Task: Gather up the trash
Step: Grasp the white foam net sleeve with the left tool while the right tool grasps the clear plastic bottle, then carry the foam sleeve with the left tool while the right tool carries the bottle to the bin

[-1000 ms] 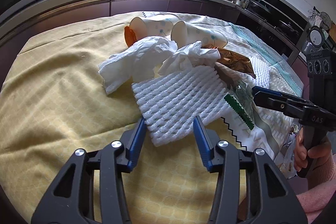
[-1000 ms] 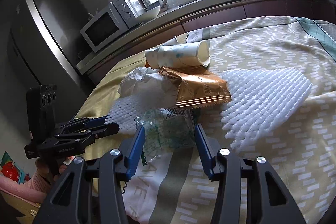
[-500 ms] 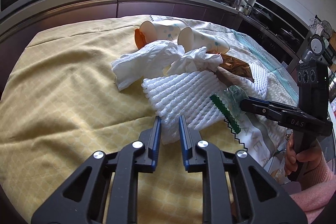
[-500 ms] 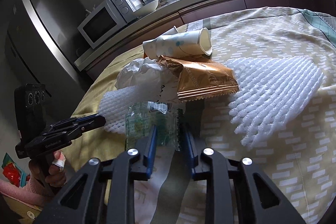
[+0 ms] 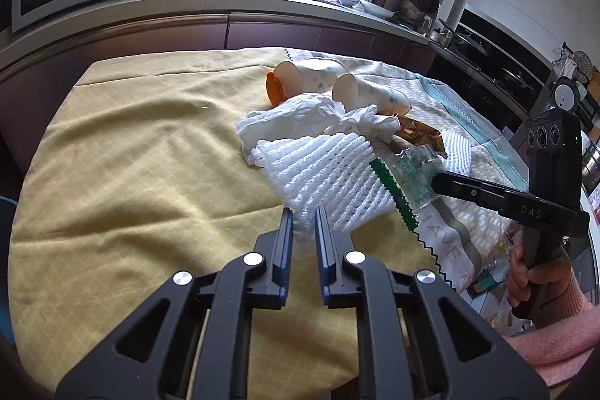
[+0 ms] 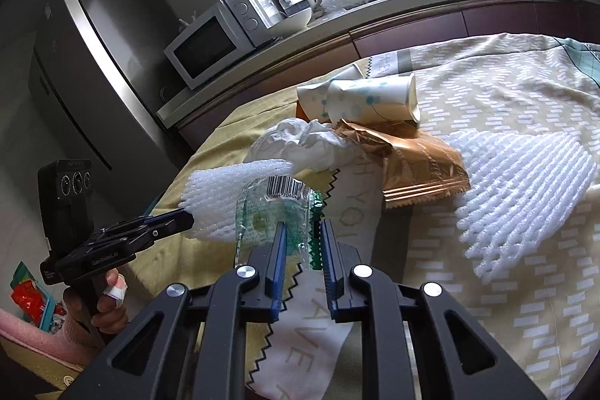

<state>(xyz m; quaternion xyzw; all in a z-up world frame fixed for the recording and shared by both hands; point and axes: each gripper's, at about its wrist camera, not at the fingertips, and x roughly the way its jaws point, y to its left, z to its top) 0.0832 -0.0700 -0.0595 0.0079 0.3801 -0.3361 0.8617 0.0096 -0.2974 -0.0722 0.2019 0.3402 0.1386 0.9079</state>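
Trash: right claw (image 6: 303, 225) closing on a barcoded clear wrapper (image 6: 275, 212), left claw (image 5: 303, 218) closing on white foam netting (image 5: 330, 175).

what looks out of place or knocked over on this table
Two dotted white paper cups lie tipped on their sides on the yellow tablecloth, amid crumpled white tissue, a gold foil wrapper and white foam netting. Nothing looks spilled.

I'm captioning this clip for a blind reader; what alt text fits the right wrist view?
The right tool is closing on a clear green-printed plastic wrapper on a cloth-covered table. At left, the left tool pinches a white foam net; paper cups and a gold wrapper lie behind.
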